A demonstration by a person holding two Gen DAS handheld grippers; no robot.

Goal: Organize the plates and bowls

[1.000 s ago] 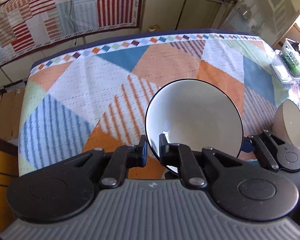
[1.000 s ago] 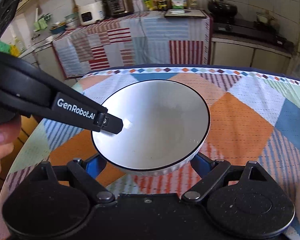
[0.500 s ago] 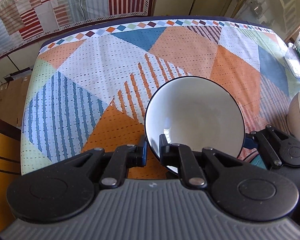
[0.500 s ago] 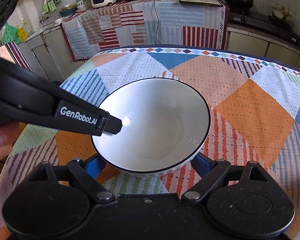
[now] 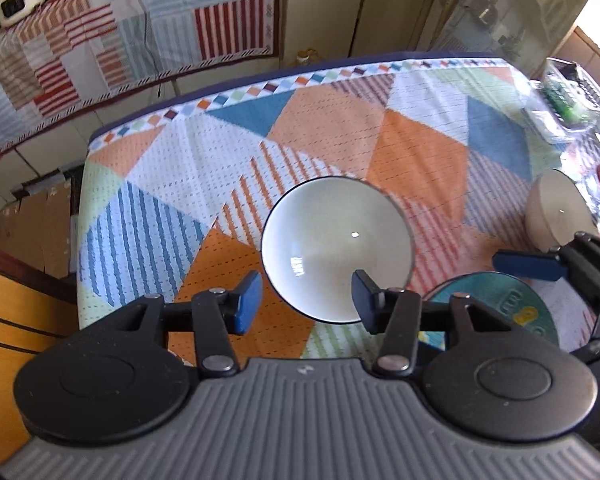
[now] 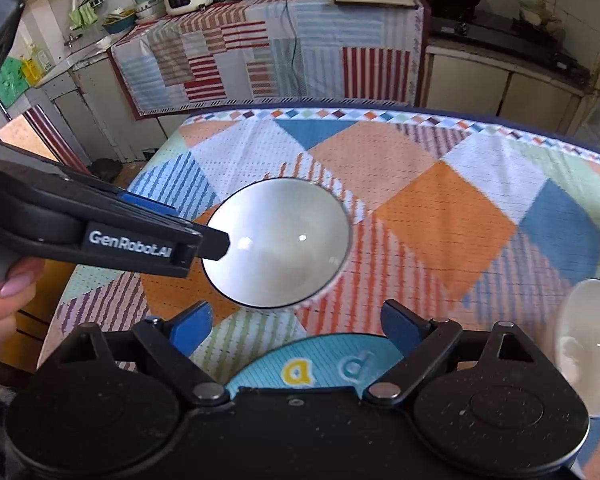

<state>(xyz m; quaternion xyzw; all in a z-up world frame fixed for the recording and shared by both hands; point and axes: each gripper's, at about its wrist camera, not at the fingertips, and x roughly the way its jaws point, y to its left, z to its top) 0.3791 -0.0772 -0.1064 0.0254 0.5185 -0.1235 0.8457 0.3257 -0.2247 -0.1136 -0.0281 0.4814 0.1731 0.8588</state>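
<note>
- Two grippers hover over the counter [image 5: 416, 152], which is covered by a patterned cloth: the left gripper [image 5: 306, 300] and the right gripper [image 6: 296, 324] both have their fingers spread wide and hold nothing.
- The white bowl [image 5: 338, 248] with a dark rim sits upright on the cloth, free of both grippers. One left finger overlaps its near rim in the left view; contact cannot be confirmed.
- A blue plate [image 6: 320, 364] lies just below the right gripper, near the counter edge. A beige bowl [image 5: 556, 212] rests to the right, well apart from the white bowl.
- Judged step: release of the white bowl appears complete.
- Recommended practice: lift the fingers straight up clear of the rim before any sideways travel, to avoid tipping the bowl.
- For the next grasp, straddle a rim squarely and close gently.
</note>
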